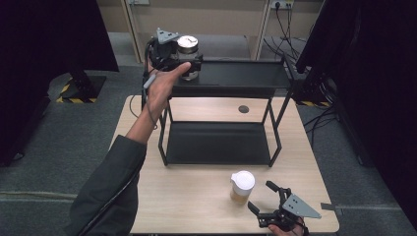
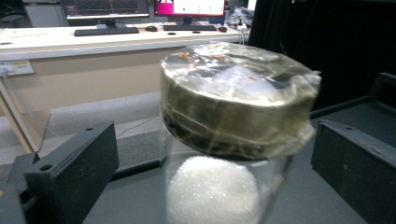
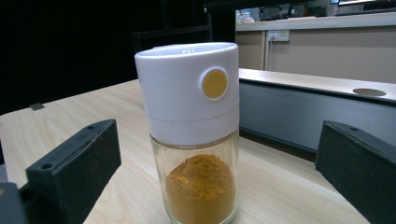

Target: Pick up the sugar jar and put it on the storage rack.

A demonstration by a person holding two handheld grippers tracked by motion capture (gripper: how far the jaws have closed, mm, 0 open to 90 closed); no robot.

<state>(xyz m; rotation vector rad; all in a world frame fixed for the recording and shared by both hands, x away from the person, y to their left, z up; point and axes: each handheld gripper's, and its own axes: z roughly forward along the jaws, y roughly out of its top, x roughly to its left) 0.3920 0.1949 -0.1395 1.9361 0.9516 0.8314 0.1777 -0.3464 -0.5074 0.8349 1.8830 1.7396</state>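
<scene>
A glass jar [image 1: 187, 45] with a metal lid wrapped in clear film stands at the left end of the black rack's top shelf [image 1: 241, 73]. It holds white granules [image 2: 212, 191]. My left gripper [image 1: 193, 61] is open around the jar [image 2: 233, 107], with a gap between each jaw and the glass. A spice shaker [image 1: 242, 187] with a white cap and orange-yellow powder [image 3: 201, 186] stands on the wooden table [image 1: 187, 196] near its front edge. My right gripper [image 1: 260, 195] is open just right of the shaker [image 3: 191, 93], its jaws apart on either side.
The two-level black rack has a bare lower shelf [image 1: 216, 142] on the table's middle. A round dark grommet [image 1: 243, 108] sits in the tabletop behind it. Black curtains and cables stand to the right, and a desk with monitors [image 2: 140, 9] lies beyond.
</scene>
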